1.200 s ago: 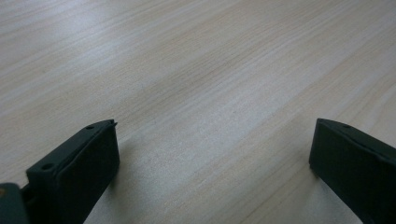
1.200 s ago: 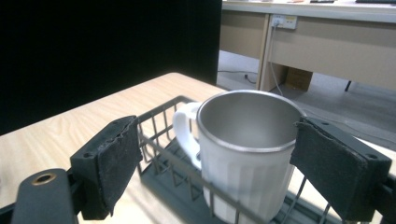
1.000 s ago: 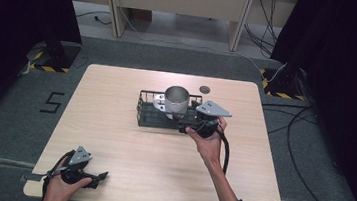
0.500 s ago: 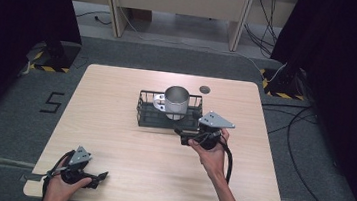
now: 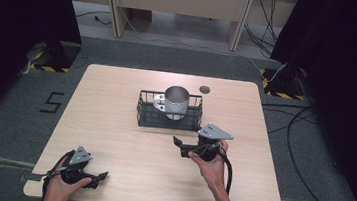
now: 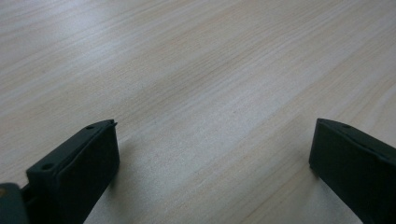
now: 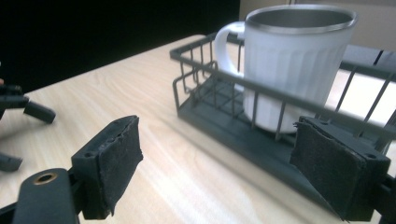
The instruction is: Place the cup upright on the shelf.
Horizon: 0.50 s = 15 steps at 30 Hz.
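One wooden table (image 5: pixel 116 104), pale grain, four-sided. One black wire basket (image 5: pixel 145 108) sits a little past table centre. One metal mug (image 5: pixel 176 100) stands upright inside the basket, toward its right half, handle turned to the left. One small dark round disc (image 5: pixel 205 89) lies on the tabletop beyond the basket's right end, apart from it. Two hand-held grippers, one per hand.

Right gripper (image 5: pixel 179 146): held above the table just in front of the basket's right front corner, jaws pointing left. Jaws spread wide, nothing between them, touching nothing. In the right gripper view the two black pads (image 7: pixel 120 158) frame bare tabletop, with the basket (image 7: pixel 210 100) and the mug (image 7: pixel 294 60) close ahead; the right-hand pad overlaps the basket's front rail in the picture, but contact cannot be told. The left gripper (image 7: pixel 18 121) shows far off at that view's left edge.

Left gripper (image 5: pixel 100 179): low at the near-left corner of the table, well apart from the basket. Jaws wide apart, empty; in the left gripper view they sit close over bare wood (image 6: pixel 210 93), whether resting on it cannot be told.
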Each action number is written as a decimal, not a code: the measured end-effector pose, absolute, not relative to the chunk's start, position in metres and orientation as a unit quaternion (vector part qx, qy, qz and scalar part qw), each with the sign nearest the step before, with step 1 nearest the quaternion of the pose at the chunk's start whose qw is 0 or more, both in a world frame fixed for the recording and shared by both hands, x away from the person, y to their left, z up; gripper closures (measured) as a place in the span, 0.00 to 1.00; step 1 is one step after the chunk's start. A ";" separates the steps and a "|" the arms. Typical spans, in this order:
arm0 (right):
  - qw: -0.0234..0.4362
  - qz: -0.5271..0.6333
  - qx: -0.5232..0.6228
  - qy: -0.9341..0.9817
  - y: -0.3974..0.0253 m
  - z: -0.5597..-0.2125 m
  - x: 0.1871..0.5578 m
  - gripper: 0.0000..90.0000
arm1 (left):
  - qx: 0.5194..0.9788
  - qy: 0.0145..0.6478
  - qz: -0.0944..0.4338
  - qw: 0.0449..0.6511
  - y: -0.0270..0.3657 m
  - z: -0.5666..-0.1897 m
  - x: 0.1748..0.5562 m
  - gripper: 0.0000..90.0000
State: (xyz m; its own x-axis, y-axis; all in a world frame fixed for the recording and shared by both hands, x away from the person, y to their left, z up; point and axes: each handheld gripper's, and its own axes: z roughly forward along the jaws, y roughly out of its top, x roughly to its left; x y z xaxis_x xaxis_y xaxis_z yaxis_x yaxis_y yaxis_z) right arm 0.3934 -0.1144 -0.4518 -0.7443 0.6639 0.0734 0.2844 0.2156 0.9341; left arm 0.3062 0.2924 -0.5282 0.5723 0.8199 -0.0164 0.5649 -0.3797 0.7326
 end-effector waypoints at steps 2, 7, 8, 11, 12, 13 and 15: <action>0.175 0.540 0.311 0.762 -0.115 -0.456 0.390 0.17 | 0.811 0.427 0.178 0.358 0.292 -0.528 0.306 0.01; 0.174 0.532 0.310 0.768 -0.116 -0.465 0.383 0.17 | 0.811 0.427 0.178 0.358 0.292 -0.528 0.306 0.01; 0.171 0.530 0.310 0.771 -0.116 -0.469 0.379 0.17 | 0.811 0.427 0.178 0.358 0.292 -0.528 0.306 0.01; 0.170 0.521 0.307 0.778 -0.116 -0.475 0.373 0.17 | 0.811 0.427 0.178 0.358 0.292 -0.528 0.306 0.01; 0.169 0.520 0.305 0.780 -0.116 -0.477 0.371 0.17 | 0.812 0.426 0.178 0.357 0.293 -0.528 0.306 0.01; 0.168 0.517 0.304 0.782 -0.116 -0.479 0.369 0.17 | 0.811 0.427 0.178 0.358 0.292 -0.528 0.306 0.01; 0.167 0.514 0.304 0.785 -0.115 -0.480 0.367 0.17 | 0.812 0.426 0.178 0.357 0.293 -0.528 0.306 0.01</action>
